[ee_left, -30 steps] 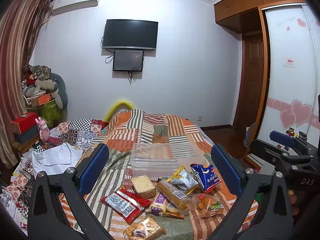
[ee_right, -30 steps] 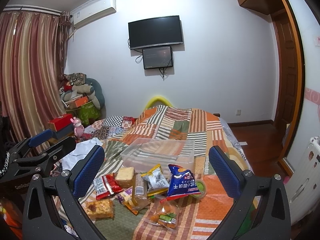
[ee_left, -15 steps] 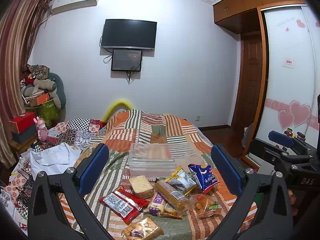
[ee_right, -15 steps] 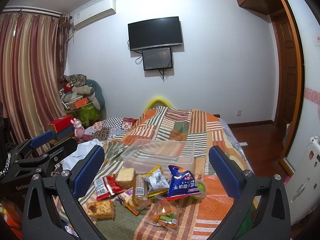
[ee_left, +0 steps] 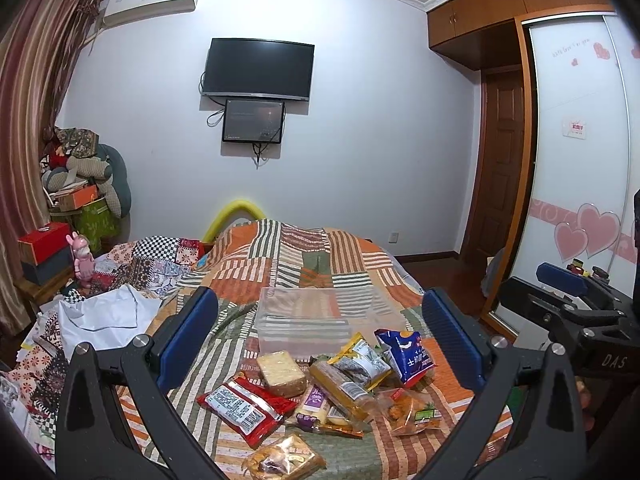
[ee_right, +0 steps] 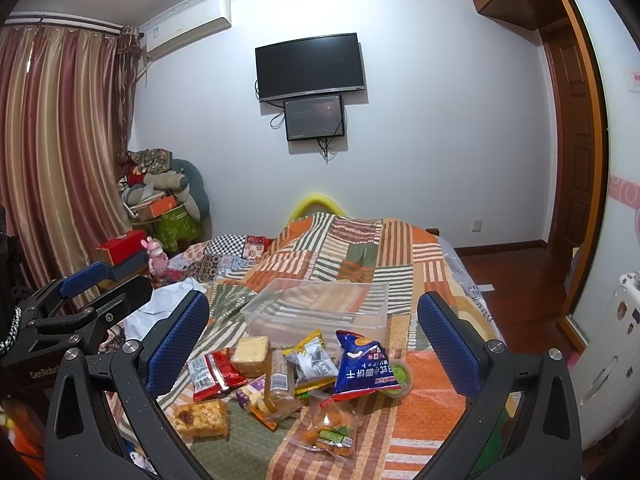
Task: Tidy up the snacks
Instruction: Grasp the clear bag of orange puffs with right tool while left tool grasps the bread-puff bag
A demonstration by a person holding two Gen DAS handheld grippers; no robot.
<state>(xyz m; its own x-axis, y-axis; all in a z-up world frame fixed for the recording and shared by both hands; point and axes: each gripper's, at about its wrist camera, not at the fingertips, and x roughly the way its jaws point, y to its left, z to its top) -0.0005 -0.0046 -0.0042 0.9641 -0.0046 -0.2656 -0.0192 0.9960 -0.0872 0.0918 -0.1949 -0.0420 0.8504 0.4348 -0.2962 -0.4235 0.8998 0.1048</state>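
Observation:
A heap of snack packets lies on the striped quilt: a red packet (ee_left: 242, 406), a pale cake block (ee_left: 281, 372), a blue crisp bag (ee_left: 405, 356), a long yellow packet (ee_left: 340, 388) and others. Behind them stands an empty clear plastic box (ee_left: 320, 316). My left gripper (ee_left: 320, 340) hovers open above the heap, nothing between its fingers. My right gripper (ee_right: 314, 340) is open too, held over the same heap, where the blue crisp bag (ee_right: 362, 366), red packet (ee_right: 216, 370) and clear box (ee_right: 320, 306) show. Each gripper appears at the edge of the other's view.
The quilt-covered bed (ee_left: 304, 256) fills the middle. White cloth (ee_left: 104, 316) and patchwork bedding lie at its left. Boxes and a pink toy (ee_left: 82, 256) stand by the curtain. A wardrobe (ee_left: 576, 160) and door are on the right, a television (ee_left: 258, 68) on the far wall.
Both views have shifted only slightly; the snacks and box sit a little differently in frame. Nothing was taken hold of or moved.

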